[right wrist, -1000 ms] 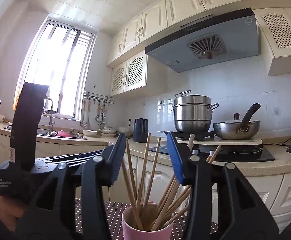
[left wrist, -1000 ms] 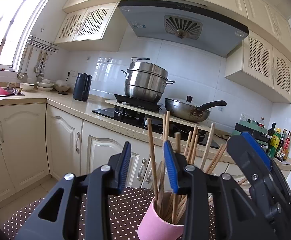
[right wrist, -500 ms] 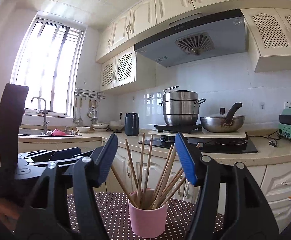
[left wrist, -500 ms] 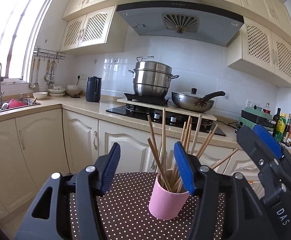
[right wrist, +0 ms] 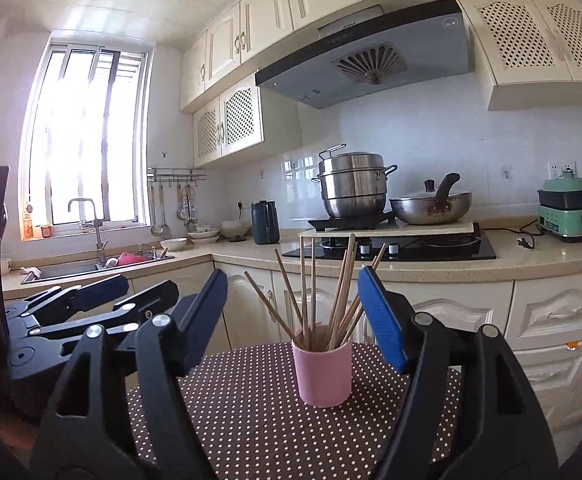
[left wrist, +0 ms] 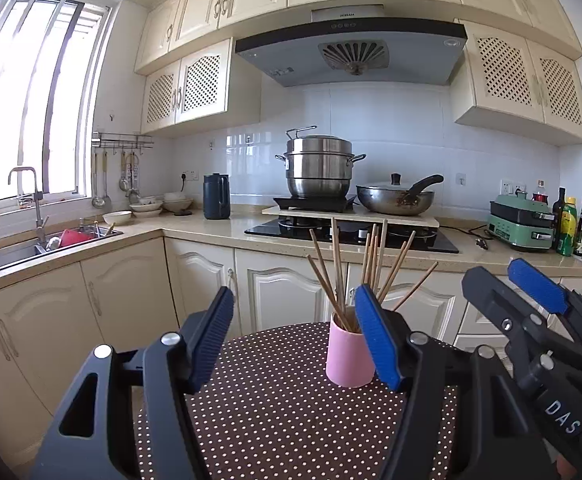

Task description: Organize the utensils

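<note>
A pink cup (left wrist: 349,354) stands upright on the brown polka-dot table (left wrist: 275,412) and holds several wooden chopsticks (left wrist: 337,268). It also shows in the right wrist view (right wrist: 322,368) with the chopsticks (right wrist: 311,284) fanned out. My left gripper (left wrist: 295,340) is open and empty, a little in front of the cup and to its left. My right gripper (right wrist: 293,316) is open and empty, in front of the cup and facing it. The right gripper shows at the right in the left wrist view (left wrist: 531,312).
Cream kitchen cabinets (left wrist: 283,292) stand behind the table. The counter holds a steel steamer pot (left wrist: 318,168), a wok (left wrist: 397,198), a dark kettle (left wrist: 216,196) and a green appliance (left wrist: 519,220). A sink (left wrist: 31,248) is at the left under the window.
Both grippers have pulled back and away from the cup, which now looks smaller and farther off. The jaws of both have opened wider.
</note>
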The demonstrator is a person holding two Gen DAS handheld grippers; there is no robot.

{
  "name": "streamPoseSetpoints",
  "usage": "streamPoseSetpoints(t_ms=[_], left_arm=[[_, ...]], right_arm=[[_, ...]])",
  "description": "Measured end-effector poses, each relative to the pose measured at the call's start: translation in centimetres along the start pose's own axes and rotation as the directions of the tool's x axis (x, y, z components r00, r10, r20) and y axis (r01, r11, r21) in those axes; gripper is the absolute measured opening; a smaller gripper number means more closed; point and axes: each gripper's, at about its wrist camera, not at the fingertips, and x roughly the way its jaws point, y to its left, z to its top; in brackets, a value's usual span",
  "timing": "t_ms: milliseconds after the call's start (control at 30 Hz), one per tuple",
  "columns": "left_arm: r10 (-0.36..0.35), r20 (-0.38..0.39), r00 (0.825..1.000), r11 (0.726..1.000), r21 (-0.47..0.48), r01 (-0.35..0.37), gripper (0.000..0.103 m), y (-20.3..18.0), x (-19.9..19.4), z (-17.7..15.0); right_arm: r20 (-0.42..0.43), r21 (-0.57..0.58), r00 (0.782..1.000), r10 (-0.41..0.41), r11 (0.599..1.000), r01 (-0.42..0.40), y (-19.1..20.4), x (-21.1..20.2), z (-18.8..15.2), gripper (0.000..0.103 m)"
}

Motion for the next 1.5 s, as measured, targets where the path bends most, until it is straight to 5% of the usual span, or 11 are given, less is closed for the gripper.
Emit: streamPoseSetpoints(t_ms=[900,1500], left_arm=[[0.092,0.105,0.990,0.995,0.022,-0.095,0.074,-0.7,-14.4,-0.2],[0.125,0.178,0.976,0.990,0.041,-0.135,0.074,-1.5,-18.3,1.5]], right_arm=[[-0.014,-0.057,1.000,-0.006,0.998,0.005,3.7,-11.2,1.9,0.081],[0.010,-0.061,1.000,0.000,0.998,0.000,4.2,-13.8,3.2,0.083]])
